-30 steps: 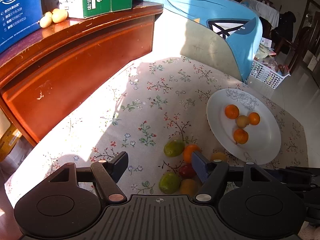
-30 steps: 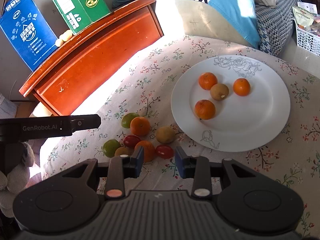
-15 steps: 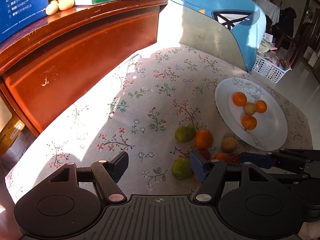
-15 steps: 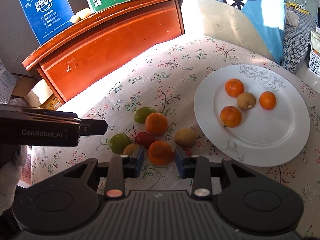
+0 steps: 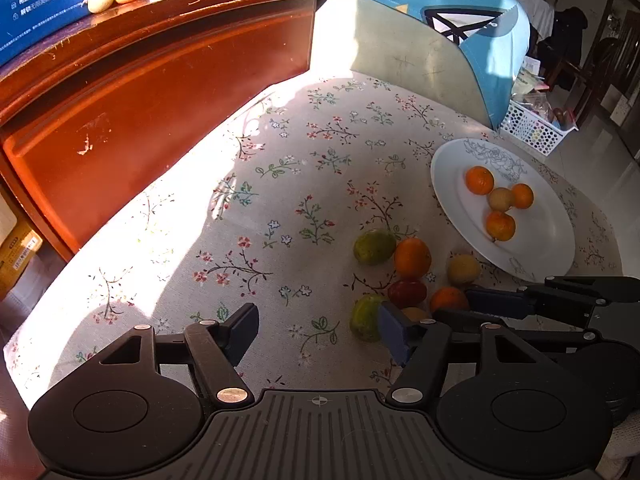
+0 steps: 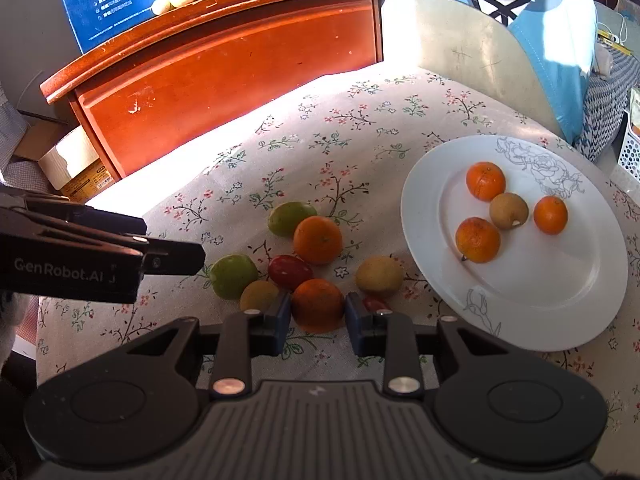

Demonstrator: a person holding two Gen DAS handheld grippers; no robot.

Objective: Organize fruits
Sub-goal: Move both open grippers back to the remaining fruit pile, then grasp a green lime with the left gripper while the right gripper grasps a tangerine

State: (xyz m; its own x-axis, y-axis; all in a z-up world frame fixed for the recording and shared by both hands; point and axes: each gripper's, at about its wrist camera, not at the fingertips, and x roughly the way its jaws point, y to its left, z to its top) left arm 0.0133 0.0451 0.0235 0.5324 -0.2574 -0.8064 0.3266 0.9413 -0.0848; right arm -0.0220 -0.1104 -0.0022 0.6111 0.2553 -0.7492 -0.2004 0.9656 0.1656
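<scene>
A white plate [image 6: 520,320] on the flowered cloth holds three oranges and a brown fruit [image 6: 509,211]. Left of it lies a loose pile: two green fruits, a second orange [image 6: 318,239], red and yellow-brown fruits. My right gripper [image 6: 317,310] has its pads against both sides of an orange [image 6: 317,307] at the pile's near edge. It also shows in the left wrist view [image 5: 449,299]. My left gripper [image 5: 318,328] is open and empty over the cloth, left of the pile; its right finger stands beside a green fruit [image 5: 362,317].
A red-brown wooden cabinet [image 5: 160,92] stands at the far left with blue and green boxes and two pale fruits on top. A blue and beige cushion [image 5: 440,40] lies at the back. A white basket [image 5: 532,128] sits beyond the plate.
My right gripper has moved forward into the pile and its pads now sit against the near orange. My left gripper has drawn back and to the left, staying open.
</scene>
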